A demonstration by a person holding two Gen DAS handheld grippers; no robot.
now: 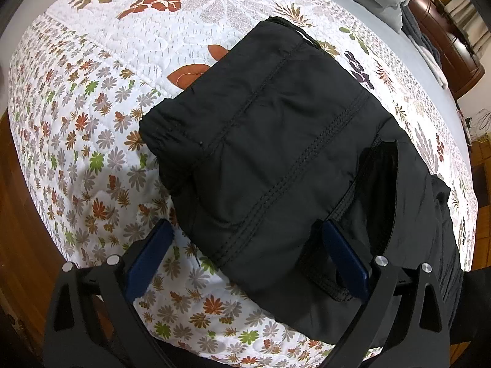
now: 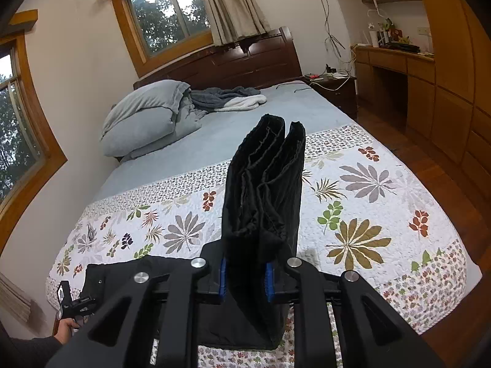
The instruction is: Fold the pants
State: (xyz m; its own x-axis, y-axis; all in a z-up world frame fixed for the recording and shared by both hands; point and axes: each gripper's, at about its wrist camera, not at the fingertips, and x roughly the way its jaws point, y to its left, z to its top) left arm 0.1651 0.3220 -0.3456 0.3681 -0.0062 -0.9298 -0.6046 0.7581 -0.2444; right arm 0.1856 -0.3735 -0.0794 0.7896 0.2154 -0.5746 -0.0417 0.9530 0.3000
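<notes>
Black pants (image 1: 276,159) lie folded into a thick bundle on the floral quilt (image 1: 92,122). My left gripper (image 1: 245,242) is open, its blue fingers (image 1: 343,257) spread wide over the near edge of the bundle; one finger rests on the cloth, the other over the quilt. In the right wrist view my right gripper (image 2: 245,279) is shut on a folded end of the pants (image 2: 267,190), which stands up from between the blue pads (image 2: 269,282). The rest of the pants (image 2: 129,276) lies flat at lower left, beside the left gripper (image 2: 73,303).
The quilt (image 2: 383,214) covers the near part of a bed; a grey sheet (image 2: 245,128), pillows (image 2: 144,116) and a crumpled blanket (image 2: 227,98) lie further back. A wooden headboard, nightstand (image 2: 334,86) and desk (image 2: 396,61) stand beyond. Wooden floor flanks the bed.
</notes>
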